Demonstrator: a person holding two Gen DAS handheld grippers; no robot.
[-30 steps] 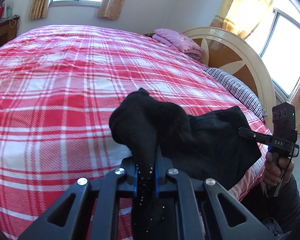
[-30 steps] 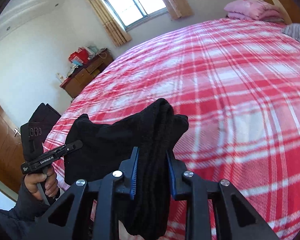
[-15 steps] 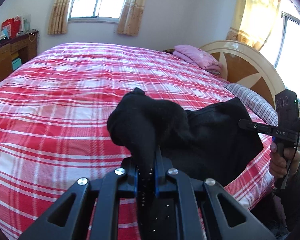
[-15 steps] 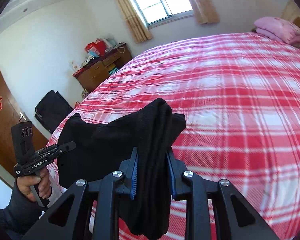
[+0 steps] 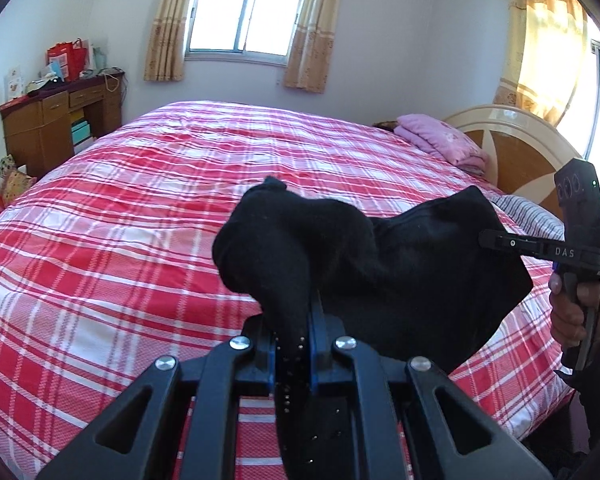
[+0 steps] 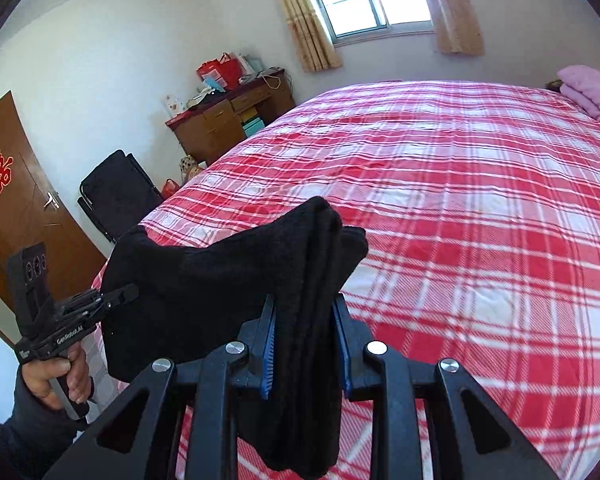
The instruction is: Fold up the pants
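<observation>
On my right gripper (image 5: 496, 239), seen from my left wrist, the side bar reads "DAS". My left gripper (image 6: 128, 291) carries "GenRobot.AI" along its body, and the brown door (image 6: 16, 216) bears a red paper double-happiness character.

A: What does the left gripper (image 5: 292, 344) hold?
B: A bunched fold of the black pants (image 5: 400, 272), pinched tight between its blue pads.
A: And the other end?
B: The right gripper (image 5: 485, 239) grips it, the cloth stretched between them above the red plaid bedspread (image 5: 140, 220).
</observation>
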